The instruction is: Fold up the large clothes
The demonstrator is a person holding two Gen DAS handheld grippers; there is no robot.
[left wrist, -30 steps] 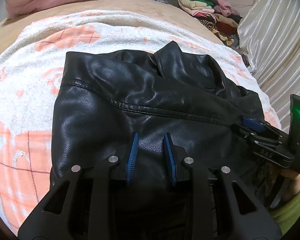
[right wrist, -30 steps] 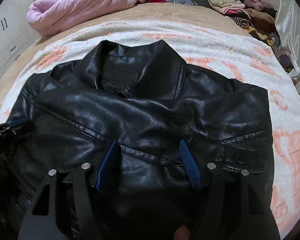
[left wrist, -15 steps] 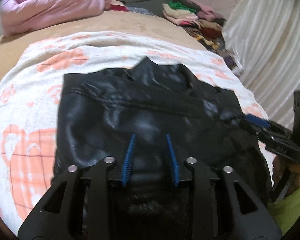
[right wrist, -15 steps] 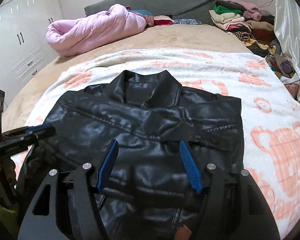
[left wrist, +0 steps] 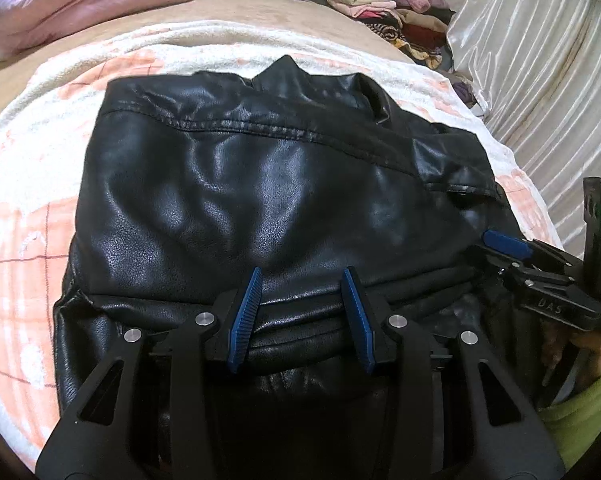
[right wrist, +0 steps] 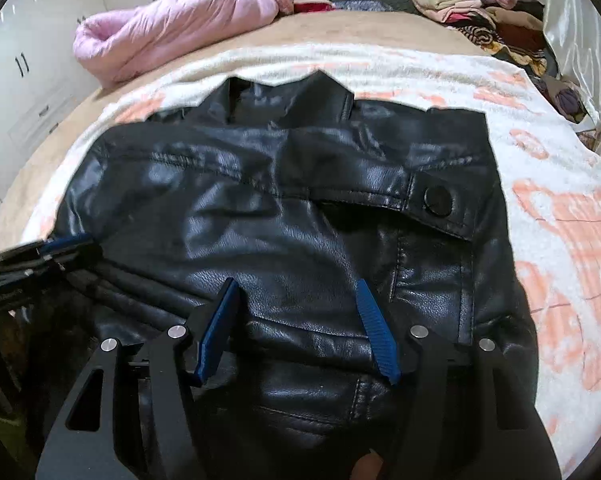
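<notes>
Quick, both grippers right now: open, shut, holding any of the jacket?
Left gripper: jaws opening, nothing pinched, black leather jacket under them.
Right gripper: open over the jacket, holding nothing.

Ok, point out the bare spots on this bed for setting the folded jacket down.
Free: white-and-orange blanket right of the black leather jacket, and tan bedspread between blanket and pink duvet. Crowded: clothes pile in the far right corner.
</notes>
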